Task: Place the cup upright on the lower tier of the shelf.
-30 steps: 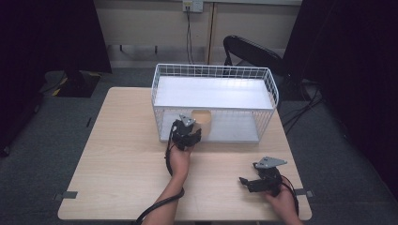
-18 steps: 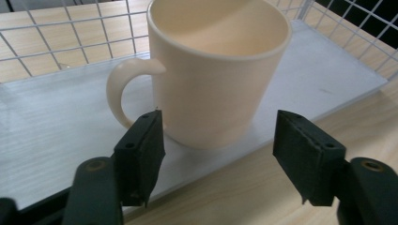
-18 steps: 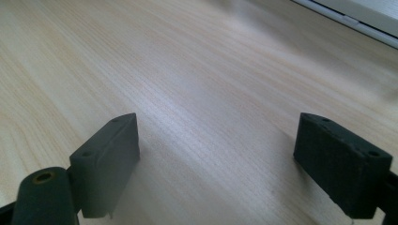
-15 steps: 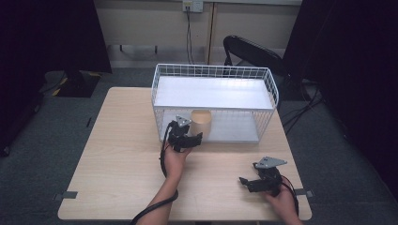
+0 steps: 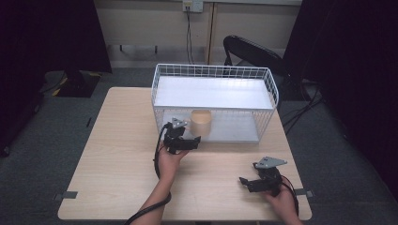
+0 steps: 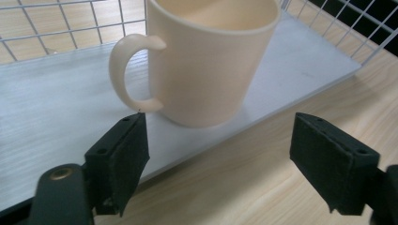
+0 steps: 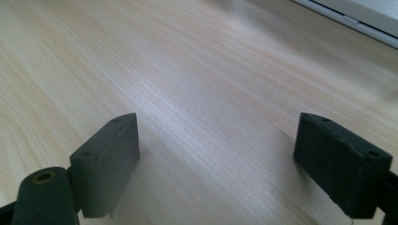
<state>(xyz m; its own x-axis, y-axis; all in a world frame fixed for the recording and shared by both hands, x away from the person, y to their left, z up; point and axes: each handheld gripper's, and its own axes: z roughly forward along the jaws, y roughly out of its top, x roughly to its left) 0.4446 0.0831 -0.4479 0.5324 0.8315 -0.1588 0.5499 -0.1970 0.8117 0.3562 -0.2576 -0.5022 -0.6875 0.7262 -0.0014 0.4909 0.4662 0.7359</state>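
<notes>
From the high view, my left claw [image 5: 187,142] sits on the wooden table [image 5: 117,154] just in front of the white wire basket [image 5: 213,101], its jaws spread and pointing toward a cream mug [image 5: 201,123] that stands upright on the basket's white lower shelf [image 5: 234,129], near the open front edge. My right claw [image 5: 253,183] rests well apart from it, near the table's front right corner, jaws spread and aimed leftward across bare wood. From the left gripper view, the mug [image 6: 206,61] stands just beyond my left claw [image 6: 218,145], handle turned to the left of the frame; the jaws are wide and hold nothing, the left one close under the handle's lower end, though contact cannot be confirmed. From the right gripper view, my right claw [image 7: 230,159] is wide, nothing between the jaws, bare tabletop [image 7: 211,84] beneath, with a white edge [image 7: 356,14] at the top right
</notes>
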